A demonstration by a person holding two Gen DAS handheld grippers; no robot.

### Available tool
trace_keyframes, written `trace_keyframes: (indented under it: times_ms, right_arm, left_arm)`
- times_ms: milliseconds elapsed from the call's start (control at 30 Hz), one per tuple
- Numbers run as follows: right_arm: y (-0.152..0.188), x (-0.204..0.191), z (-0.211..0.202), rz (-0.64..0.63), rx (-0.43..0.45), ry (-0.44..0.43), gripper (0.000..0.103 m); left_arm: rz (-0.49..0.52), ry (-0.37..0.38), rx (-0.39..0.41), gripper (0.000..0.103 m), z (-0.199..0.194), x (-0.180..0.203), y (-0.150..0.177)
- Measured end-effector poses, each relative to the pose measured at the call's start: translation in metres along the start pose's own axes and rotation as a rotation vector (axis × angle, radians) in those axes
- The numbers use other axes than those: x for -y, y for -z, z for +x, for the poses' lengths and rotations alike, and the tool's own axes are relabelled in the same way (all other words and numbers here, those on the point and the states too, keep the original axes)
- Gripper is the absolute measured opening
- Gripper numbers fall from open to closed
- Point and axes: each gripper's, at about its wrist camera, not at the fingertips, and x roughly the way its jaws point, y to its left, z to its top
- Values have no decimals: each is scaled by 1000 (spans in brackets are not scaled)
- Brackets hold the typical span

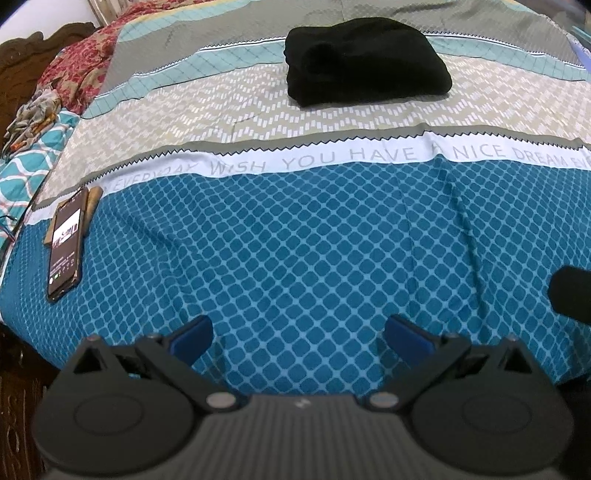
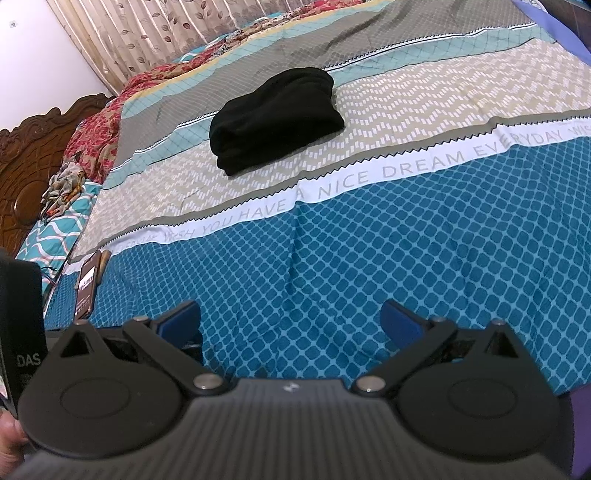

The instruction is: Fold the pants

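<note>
The black pants [image 1: 364,61] lie folded into a compact bundle on the bed's beige zigzag band, far ahead of both grippers; they also show in the right wrist view [image 2: 277,120]. My left gripper [image 1: 299,338] is open and empty, hovering over the blue diamond-patterned part of the bedspread near the bed's front edge. My right gripper [image 2: 290,323] is open and empty too, over the same blue area. A dark part of the right gripper [image 1: 570,293] shows at the right edge of the left wrist view.
A phone [image 1: 66,245] lies on a brown object at the bed's left side, also in the right wrist view [image 2: 88,282]. Red floral bedding [image 1: 79,64] and a crumpled cloth [image 1: 31,116] lie by the carved wooden headboard [image 2: 33,170]. Curtains [image 2: 155,33] hang behind.
</note>
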Motion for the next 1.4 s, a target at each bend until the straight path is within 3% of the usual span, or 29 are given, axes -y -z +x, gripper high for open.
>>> trace_keyframes:
  times_ms: [1400]
  right_arm:
    - [3, 1, 4, 28, -16, -2, 103]
  left_arm:
    - [6, -5, -51, 103, 10, -1, 1]
